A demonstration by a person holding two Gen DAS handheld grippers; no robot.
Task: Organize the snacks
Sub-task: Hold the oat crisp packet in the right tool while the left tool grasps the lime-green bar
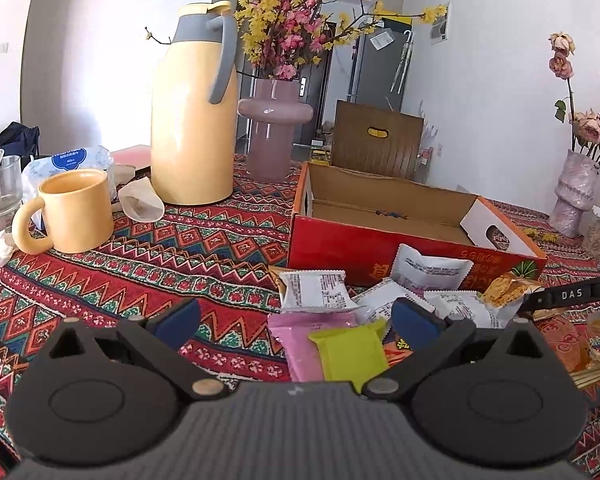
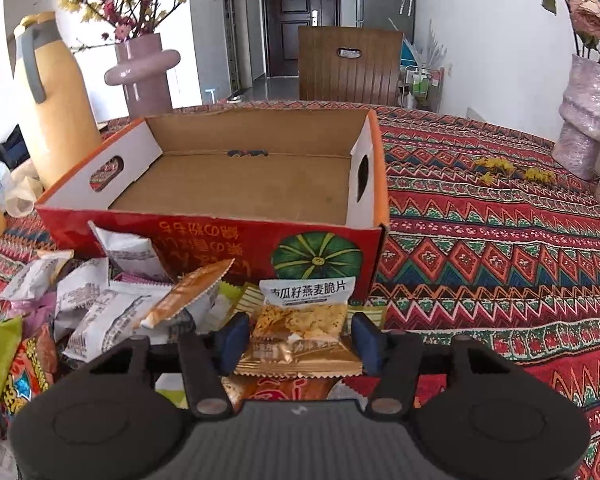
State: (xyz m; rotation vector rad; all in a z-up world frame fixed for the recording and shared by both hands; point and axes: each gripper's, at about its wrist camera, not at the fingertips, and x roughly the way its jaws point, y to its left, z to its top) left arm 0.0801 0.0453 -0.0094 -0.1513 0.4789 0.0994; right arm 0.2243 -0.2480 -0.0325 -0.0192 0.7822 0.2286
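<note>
Right gripper straddles a gold-and-white foil oat-crisp snack packet atop the pile before the open red cardboard box on the counter; pads near its side seams, contact unclear. Packet judged light, crinkly, slippery, contents brittle: pinch gently mid-body. Left gripper spread, empty.

Home dining room: patterned tablecloth, flower vase, front door.

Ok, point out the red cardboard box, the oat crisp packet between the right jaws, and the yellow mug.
red cardboard box (image 2: 204,240): right wrist view, front wall.
oat crisp packet (image 2: 300,320): right wrist view, middle of wrapper.
yellow mug (image 1: 80,212): left wrist view, side of body.
</note>
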